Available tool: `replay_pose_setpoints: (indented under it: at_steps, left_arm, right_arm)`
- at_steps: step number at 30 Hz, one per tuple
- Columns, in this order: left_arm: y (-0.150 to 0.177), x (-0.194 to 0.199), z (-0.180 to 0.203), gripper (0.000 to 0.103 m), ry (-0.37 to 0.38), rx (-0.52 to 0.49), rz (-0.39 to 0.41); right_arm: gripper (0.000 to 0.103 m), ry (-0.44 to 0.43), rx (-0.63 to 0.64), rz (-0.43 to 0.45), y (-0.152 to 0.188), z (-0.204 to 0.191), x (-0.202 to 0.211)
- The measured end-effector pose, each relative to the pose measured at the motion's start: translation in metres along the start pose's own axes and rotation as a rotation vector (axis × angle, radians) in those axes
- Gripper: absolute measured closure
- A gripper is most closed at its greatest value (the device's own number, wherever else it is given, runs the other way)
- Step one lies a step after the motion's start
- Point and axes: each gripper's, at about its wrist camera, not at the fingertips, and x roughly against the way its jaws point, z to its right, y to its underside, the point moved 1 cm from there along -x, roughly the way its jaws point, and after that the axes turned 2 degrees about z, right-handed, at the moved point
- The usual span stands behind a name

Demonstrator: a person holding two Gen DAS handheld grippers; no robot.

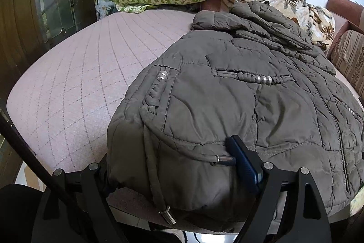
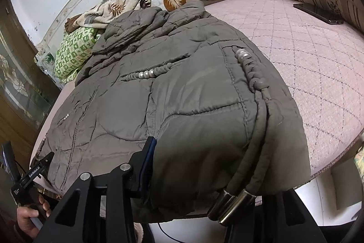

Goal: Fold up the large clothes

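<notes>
The grey padded jacket [image 1: 238,106] lies spread on the pink bed [image 1: 75,74], its near hem pinched between the pads of both the left gripper [image 1: 179,177] and the right gripper [image 2: 218,177], so the fold seems about to begin, calling for an even lift toward the far collar
</notes>
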Motion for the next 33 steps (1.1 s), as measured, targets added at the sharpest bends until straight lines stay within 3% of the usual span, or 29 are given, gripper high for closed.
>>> replay_pose_setpoints:
  at_steps: [7,18,22,26,33]
  left_arm:
    - [-0.002,0.002,0.005,0.019,-0.018,-0.047,-0.002]
    - [-0.003,0.007,0.014,0.029,-0.023,-0.108,0.020]
    - [-0.004,0.008,0.015,0.032,-0.026,-0.120,0.024]
    - [-0.003,0.011,0.018,0.042,-0.027,-0.147,0.037]
    - [-0.003,0.013,0.022,0.050,-0.029,-0.165,0.050]
  right_arm:
    - [0.053,-0.014,-0.024,-0.008,-0.001,0.001,0.000]
    - [0.050,-0.002,-0.007,-0.032,-0.003,-0.006,-0.001]
    - [0.062,0.010,0.016,-0.019,-0.003,-0.008,0.002]
    - [0.069,0.012,0.031,-0.002,-0.004,-0.011,0.004]
    - [0.071,0.013,0.047,0.011,-0.004,-0.015,0.006]
